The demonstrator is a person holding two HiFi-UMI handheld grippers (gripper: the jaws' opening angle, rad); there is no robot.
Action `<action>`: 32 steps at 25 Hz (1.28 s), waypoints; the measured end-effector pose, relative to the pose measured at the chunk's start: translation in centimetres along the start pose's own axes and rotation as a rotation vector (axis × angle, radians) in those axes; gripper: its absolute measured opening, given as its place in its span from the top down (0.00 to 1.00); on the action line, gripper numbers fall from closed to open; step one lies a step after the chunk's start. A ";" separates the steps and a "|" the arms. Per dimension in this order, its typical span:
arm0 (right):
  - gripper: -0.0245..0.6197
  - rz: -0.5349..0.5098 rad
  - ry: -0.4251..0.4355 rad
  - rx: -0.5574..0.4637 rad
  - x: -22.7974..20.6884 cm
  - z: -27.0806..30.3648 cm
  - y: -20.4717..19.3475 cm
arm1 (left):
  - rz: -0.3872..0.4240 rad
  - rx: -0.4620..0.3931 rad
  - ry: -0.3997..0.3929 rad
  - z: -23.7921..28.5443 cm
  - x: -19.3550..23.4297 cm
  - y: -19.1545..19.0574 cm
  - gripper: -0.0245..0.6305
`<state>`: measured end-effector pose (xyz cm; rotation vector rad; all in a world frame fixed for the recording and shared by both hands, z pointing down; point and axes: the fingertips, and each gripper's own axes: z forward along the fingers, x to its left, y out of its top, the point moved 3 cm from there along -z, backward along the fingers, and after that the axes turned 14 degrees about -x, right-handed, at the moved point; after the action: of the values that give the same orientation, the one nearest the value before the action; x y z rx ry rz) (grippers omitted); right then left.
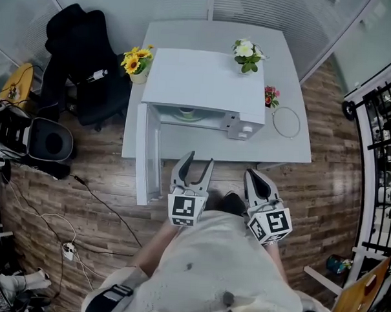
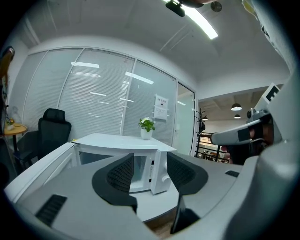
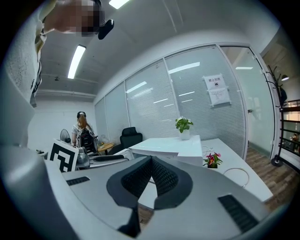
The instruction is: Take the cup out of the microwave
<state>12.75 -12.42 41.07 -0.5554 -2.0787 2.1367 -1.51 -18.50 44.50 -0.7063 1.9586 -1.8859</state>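
1. The cup [image 1: 186,112] sits inside the microwave [image 1: 205,81], just behind the opening. Only a pale rim shows, so I'd guess it's upright, long axis vertical.
2. The door [image 1: 149,153] is swung wide, so reaching in looks easy.
3. The left gripper [image 1: 200,161] has its jaws wide and empty, aimed at the cavity, probably the grabber. The right gripper [image 1: 258,179] has its jaws closed on nothing. Both are short of the bench [image 1: 293,143].

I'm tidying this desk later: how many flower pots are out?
3. Yellow flowers at the table's left edge beside the microwave; a white-flowered plant by the microwave's back right corner; pink flowers on the table right of it. More could hide behind the microwave.
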 end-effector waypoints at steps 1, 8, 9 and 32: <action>0.95 0.003 0.004 0.003 0.1 0.2 -0.1 | 0.000 0.004 0.005 0.0 0.2 -0.2 0.61; 0.95 0.029 0.042 0.047 0.6 2.4 -1.7 | 0.002 0.035 0.054 0.2 2.4 -1.6 0.61; 0.95 0.030 0.049 0.051 0.6 3.0 -1.8 | 0.005 0.038 0.062 0.3 2.8 -1.8 0.61; 0.95 -0.006 0.197 0.099 -3.5 15.1 -1.7 | 0.028 0.150 0.215 8.5 10.7 -8.5 0.55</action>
<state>10.68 -27.73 43.30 -0.7136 -1.8588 2.0746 -4.50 -31.54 53.41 -0.4463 1.9118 -2.1412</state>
